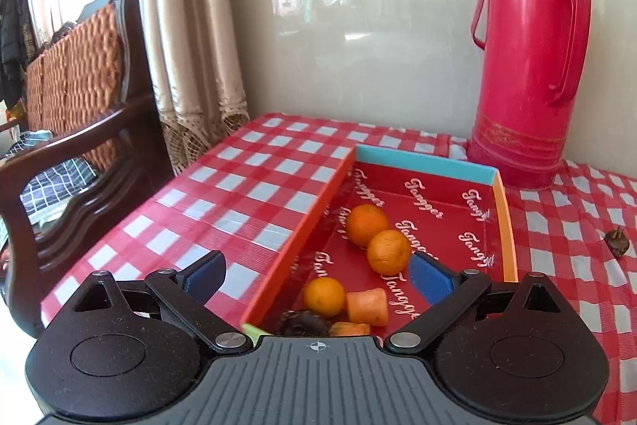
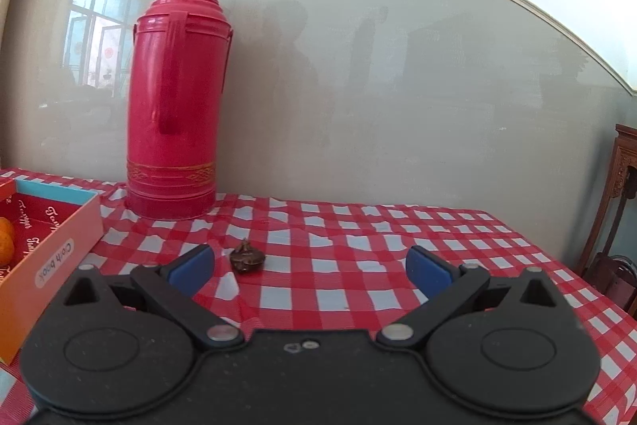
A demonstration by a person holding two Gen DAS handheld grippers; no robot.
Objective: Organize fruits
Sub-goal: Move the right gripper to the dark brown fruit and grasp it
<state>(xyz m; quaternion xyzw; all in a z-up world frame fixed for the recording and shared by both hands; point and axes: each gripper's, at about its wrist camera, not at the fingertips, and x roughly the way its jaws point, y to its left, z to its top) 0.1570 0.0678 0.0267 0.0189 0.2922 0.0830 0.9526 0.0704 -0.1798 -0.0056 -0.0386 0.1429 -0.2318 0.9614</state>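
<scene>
Covering the table: red-and-white checked plastic cloth (image 2: 358, 226). Standing at the wall: tall red plastic thermos flask (image 2: 171, 98). Lying beside it — shallow orange-walled cardboard box lid (image 1: 302, 222), holding three round orange tangerines (image 1: 366, 224), carrot chunks (image 1: 368, 305), a dark shrivelled fruit (image 1: 304, 321). Hovering over the lid: left gripper (image 1: 316, 275), fingers spread, gripping nothing. Hovering over the cloth: right gripper (image 2: 310, 267), spread too — small dark dried fruit (image 2: 247, 259) sitting just ahead.

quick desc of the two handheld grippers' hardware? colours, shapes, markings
Both match: left gripper and right gripper have blue pads on black linkage arms with silver pivot pins and two round black housings. The left body is grey, ribbed, with a crosshair mark; the right body is plain black. No cables or sleeves visible.
</scene>
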